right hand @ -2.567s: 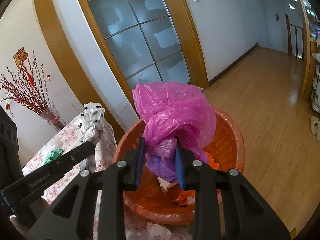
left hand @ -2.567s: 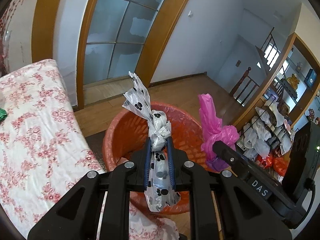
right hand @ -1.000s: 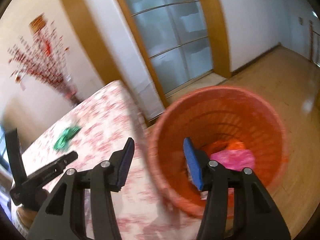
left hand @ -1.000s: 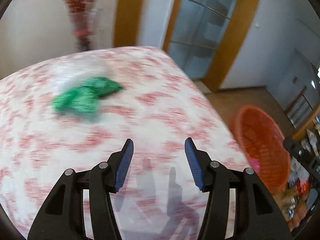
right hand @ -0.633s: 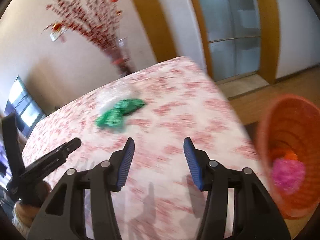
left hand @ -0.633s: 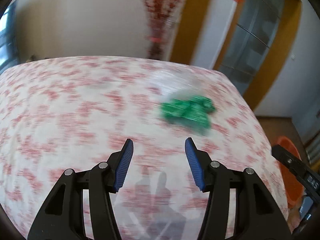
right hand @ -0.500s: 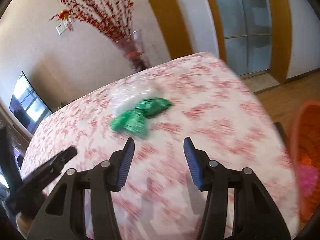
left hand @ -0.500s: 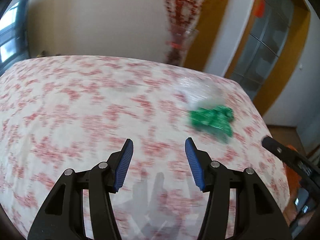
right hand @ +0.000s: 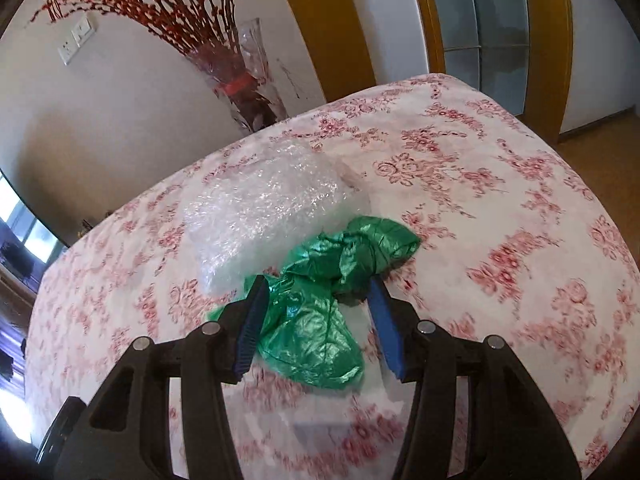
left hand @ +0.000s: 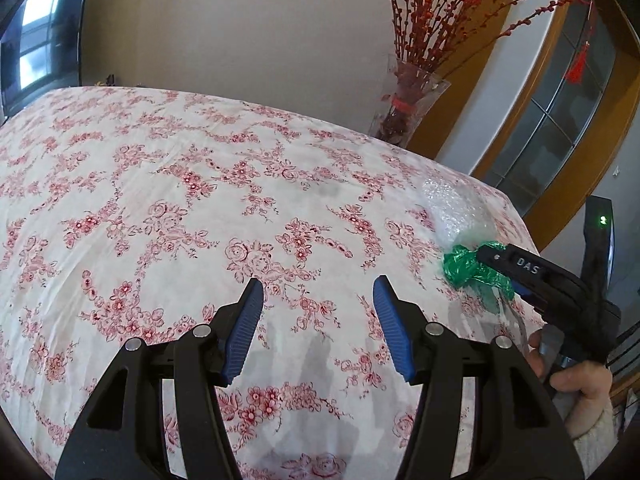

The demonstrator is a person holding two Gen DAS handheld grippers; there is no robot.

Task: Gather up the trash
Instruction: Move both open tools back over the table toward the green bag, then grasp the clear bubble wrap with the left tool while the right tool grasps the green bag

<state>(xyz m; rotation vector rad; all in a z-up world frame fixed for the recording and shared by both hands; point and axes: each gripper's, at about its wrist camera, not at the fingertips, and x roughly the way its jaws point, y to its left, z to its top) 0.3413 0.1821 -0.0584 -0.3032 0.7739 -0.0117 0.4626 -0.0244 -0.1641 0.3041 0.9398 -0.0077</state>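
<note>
The left gripper (left hand: 318,322) stood wide and empty above the bare flowered tablecloth (left hand: 168,208). To its right, the right gripper (right hand: 316,326) was half open astride the green plastic bag (right hand: 320,312), pads not yet pressing. The bag lay just beside the bubble wrap (right hand: 260,208). It looked light, soft and slippery; the bunched middle seemed the best hold.

One green plastic bag (right hand: 320,300), one clear bubble-wrap bundle (right hand: 260,208), one glass vase (right hand: 240,76) of red branches, two grippers, one flowered surface (left hand: 160,200)
</note>
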